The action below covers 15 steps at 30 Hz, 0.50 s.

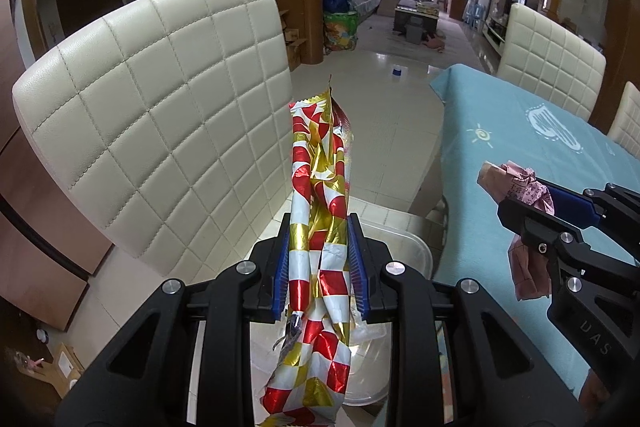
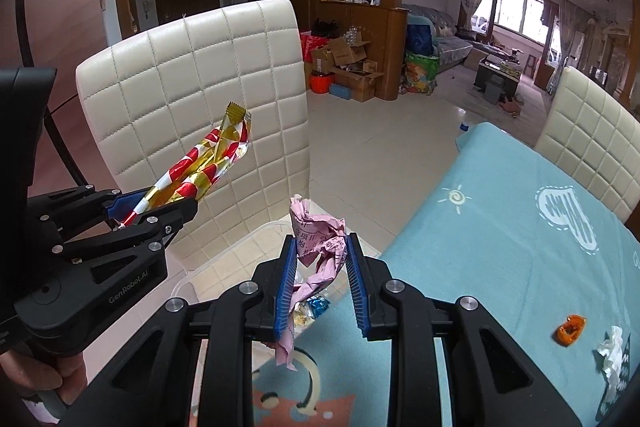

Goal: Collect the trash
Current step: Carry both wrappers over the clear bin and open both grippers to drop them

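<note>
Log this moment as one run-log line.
left gripper: shut on foil wrapper | right gripper: shut on pink paper | clear bin: below | orange scrap, tissue: on table

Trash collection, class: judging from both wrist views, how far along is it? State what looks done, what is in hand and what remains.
Done: some small wrappers already lie in the clear bin.
In hand: the left gripper clamps a red-gold wrapper; the right gripper clamps crumpled pink paper, both near the bin.
Left: an orange scrap and a white tissue on the blue tablecloth.

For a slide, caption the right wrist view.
Right gripper clamps crumpled pink paper over a clear plastic bin; left gripper holds a red-gold foil wrapper.
</note>
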Available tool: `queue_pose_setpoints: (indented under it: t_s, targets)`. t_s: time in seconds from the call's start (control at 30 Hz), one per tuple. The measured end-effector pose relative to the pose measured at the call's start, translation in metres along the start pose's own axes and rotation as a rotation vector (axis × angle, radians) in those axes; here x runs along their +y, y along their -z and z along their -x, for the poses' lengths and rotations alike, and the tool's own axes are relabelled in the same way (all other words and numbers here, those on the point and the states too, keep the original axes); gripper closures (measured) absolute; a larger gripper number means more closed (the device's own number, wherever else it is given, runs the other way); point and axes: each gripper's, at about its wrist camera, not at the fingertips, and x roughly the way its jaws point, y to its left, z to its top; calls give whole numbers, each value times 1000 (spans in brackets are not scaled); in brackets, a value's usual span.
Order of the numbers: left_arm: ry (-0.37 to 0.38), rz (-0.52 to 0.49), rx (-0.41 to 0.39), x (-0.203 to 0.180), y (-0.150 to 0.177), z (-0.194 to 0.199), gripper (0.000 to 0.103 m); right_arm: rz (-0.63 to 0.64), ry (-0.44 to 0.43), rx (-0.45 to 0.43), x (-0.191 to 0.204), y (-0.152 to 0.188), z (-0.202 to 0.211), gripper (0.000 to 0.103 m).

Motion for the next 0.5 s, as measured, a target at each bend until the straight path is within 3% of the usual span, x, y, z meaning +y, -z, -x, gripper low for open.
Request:
queue_pose_setpoints:
  t_s: [0.13,0.2,0.27,0.33,0.5]
  targets:
    - [-1,11,30,8,0,-14,74,16,-8,12,6,-5,-13,77]
    - [6,16,43,10,0,-21,64,22,-9,16,7,-8,-18,77]
    - [-16,30,30,12,1,-22,12,29,-7,25,7,-9,-23,77]
    - [-24,52,-25,16,0,-18,11,32,-5,33,5,-8,-27,77]
    - [-36,65,-9,23,-2,-25,8,27,1,54,3,-8,-38,77]
